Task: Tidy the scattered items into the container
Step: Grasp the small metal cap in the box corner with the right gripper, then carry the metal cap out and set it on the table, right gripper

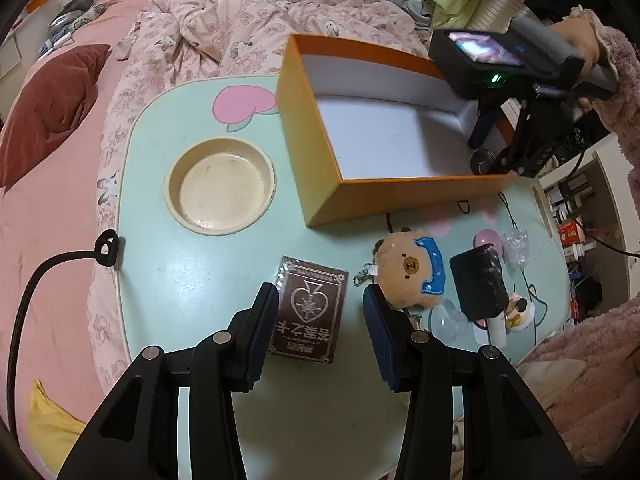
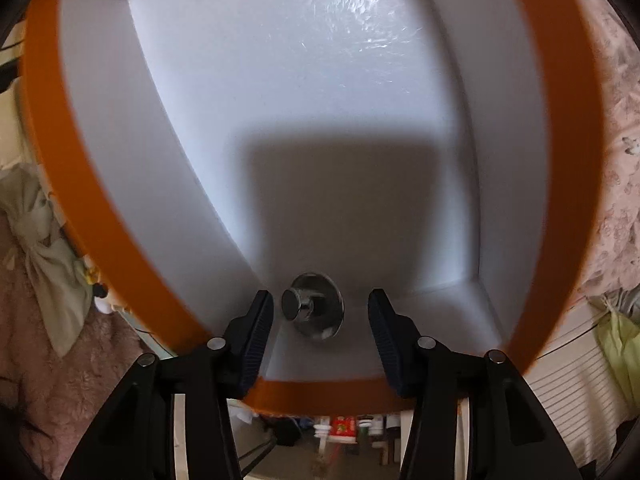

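Here, inside the orange box (image 2: pixel 100 216) with white lining: a small shiny metal knob (image 2: pixel 314 306), round base flat on the box floor, dark cap tipped toward the camera, stem short. Between the parted fingers of the right hand-held gripper (image 2: pixel 320 320), untouched by either pad. Left hand-held gripper (image 1: pixel 320 328) part open above the pale green bench (image 1: pixel 180 280), over a brown card pack (image 1: pixel 308 312) lying flat, long axis along the fingers; contact unclear.
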